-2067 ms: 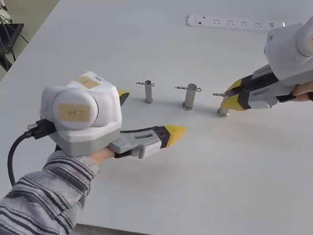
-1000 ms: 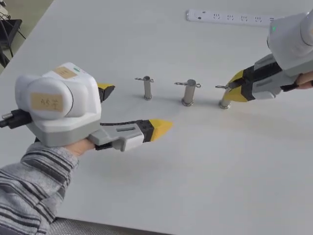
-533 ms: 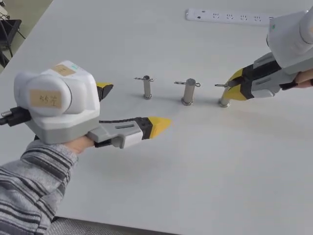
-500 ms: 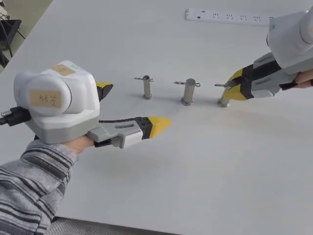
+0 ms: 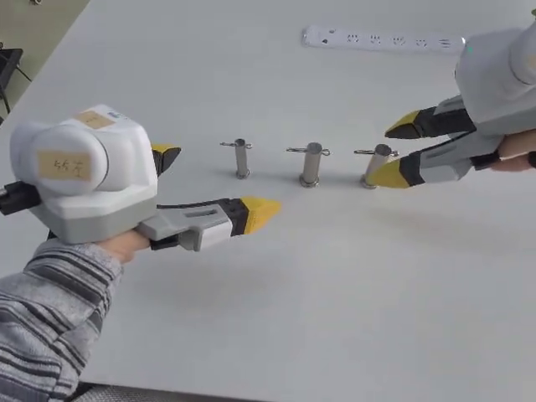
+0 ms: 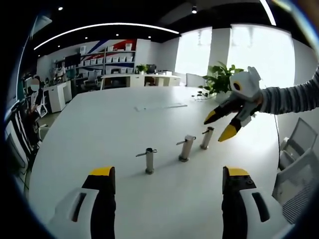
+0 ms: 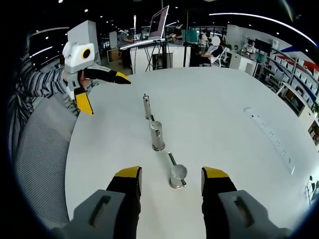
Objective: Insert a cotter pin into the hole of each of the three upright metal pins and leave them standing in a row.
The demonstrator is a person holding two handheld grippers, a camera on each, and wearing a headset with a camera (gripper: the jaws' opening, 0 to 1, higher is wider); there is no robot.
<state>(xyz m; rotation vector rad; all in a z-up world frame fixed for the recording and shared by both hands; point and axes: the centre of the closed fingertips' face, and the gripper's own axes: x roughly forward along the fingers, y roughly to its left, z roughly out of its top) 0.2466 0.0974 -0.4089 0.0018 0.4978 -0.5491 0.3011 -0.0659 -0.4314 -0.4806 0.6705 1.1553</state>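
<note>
White table (image 5: 335,293) carries three upright pins (image 5: 311,164) in a row, each with a cotter pin (image 5: 303,151) through its top. The right gripper (image 5: 387,153) is open, with the rightmost pin (image 5: 374,166) between its jaws, so a sideways brush while backing off could topple it. The left gripper (image 5: 215,180) hangs open at near left, well apart from the row.

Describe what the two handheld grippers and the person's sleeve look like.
Both the left gripper and right gripper have white rounded housings, grey-black jaws, yellow tips. The left carries tan labels and a black cable. The sleeve is grey striped.
</note>
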